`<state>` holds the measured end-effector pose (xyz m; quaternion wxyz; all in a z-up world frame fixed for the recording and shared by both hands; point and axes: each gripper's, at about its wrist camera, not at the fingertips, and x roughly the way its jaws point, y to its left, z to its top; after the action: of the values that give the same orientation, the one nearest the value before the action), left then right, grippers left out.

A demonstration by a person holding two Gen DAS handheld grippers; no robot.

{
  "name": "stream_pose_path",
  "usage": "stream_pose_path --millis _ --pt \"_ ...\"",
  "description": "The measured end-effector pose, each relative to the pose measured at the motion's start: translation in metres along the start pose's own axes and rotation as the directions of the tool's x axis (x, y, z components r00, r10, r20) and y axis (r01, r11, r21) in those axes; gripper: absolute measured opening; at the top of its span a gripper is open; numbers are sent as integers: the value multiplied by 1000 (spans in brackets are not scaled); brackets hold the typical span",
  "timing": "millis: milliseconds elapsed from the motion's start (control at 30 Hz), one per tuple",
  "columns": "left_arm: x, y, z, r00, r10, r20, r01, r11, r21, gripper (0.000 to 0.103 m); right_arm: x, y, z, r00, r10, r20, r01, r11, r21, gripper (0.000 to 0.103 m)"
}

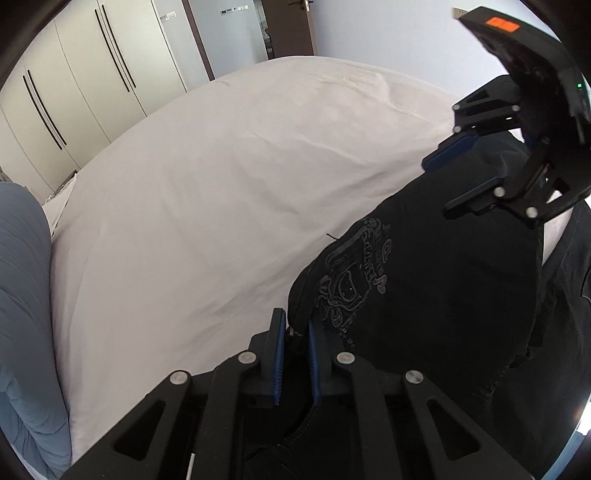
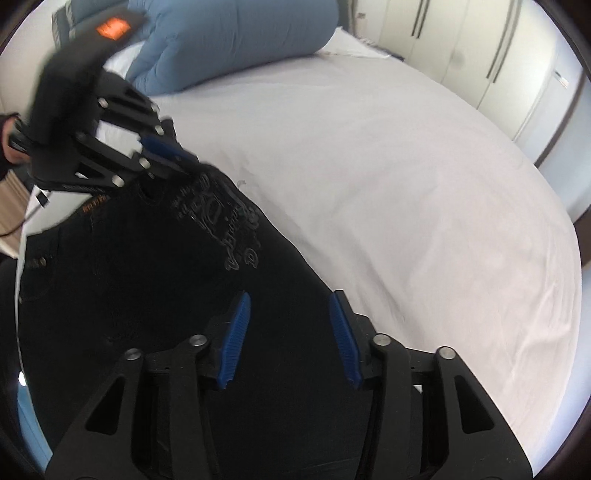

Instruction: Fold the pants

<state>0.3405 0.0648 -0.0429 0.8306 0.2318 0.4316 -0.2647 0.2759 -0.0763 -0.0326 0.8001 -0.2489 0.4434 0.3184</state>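
Black pants (image 1: 424, 295) with a grey embroidered emblem (image 1: 351, 269) lie on a white bed sheet (image 1: 203, 184). My left gripper (image 1: 295, 321) is shut on the pants' edge beside the emblem, with a fold of dark cloth pinched between its blue pads. The right wrist view shows the same grip by the left gripper (image 2: 190, 168) at the top of the pants (image 2: 129, 277), which rise toward it. My right gripper (image 2: 291, 295) hovers over the leg part, jaws apart with only flat cloth below. From the left wrist view the right gripper (image 1: 439, 188) stands open above the pants.
White sheet (image 2: 406, 184) spreads wide beyond the pants. A blue duvet (image 2: 229, 37) is bunched at the bed's head. Cream wardrobes (image 1: 74, 74) stand past the bed, with a dark door (image 1: 288, 26) beside them. A person's hand (image 2: 7, 144) holds the left gripper.
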Motion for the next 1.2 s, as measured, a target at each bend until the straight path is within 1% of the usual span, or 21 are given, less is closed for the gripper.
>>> stream_pose_path --millis 67,167,267,333,500,600,633,733,800,933,1033,1100,1200 --pt "-4 -3 3 1000 2 10 -2 1000 3 11 12 -7 4 999 -2 -40 1 1000 -17 36" --pt "-5 -5 0 1000 5 23 -5 1000 16 11 23 -21 8 997 -20 -77 18 1000 -25 36" --pt "0 -3 2 1000 -6 29 6 1000 19 11 28 -35 12 995 -4 -96 2 1000 -15 36" --pt "-2 -1 2 999 -12 31 11 1000 18 11 33 -38 14 993 -5 -120 1 999 -37 36" --pt "-2 5 2 999 -19 39 19 1000 14 11 47 -33 20 981 45 -190 -63 994 -92 36" --pt "3 8 1 999 -24 37 23 1000 12 11 51 -35 24 977 51 -206 -74 992 -103 21" --pt "4 9 1 999 -24 36 24 1000 11 11 51 -37 23 978 56 -203 -78 992 -99 13" --pt "4 11 3 999 -24 36 24 1000 7 11 47 -36 27 979 64 -191 -84 992 -95 7" --pt "5 12 4 999 -24 39 24 1000 1 11 45 -31 27 981 56 -187 -73 993 -87 6" --pt "5 11 3 999 -16 43 16 1000 0 11 32 -10 19 985 48 -164 -51 999 -11 4" --pt "1 9 2 999 -8 44 8 1000 3 11 22 -9 12 988 55 -146 -45 996 71 3" --pt "-2 8 2 999 -4 42 4 1000 2 11 19 -8 9 989 72 -132 -50 986 162 3" --pt "-6 5 -2 999 3 40 -3 1000 -4 11 11 -5 3 991 105 -84 -74 948 311 3"
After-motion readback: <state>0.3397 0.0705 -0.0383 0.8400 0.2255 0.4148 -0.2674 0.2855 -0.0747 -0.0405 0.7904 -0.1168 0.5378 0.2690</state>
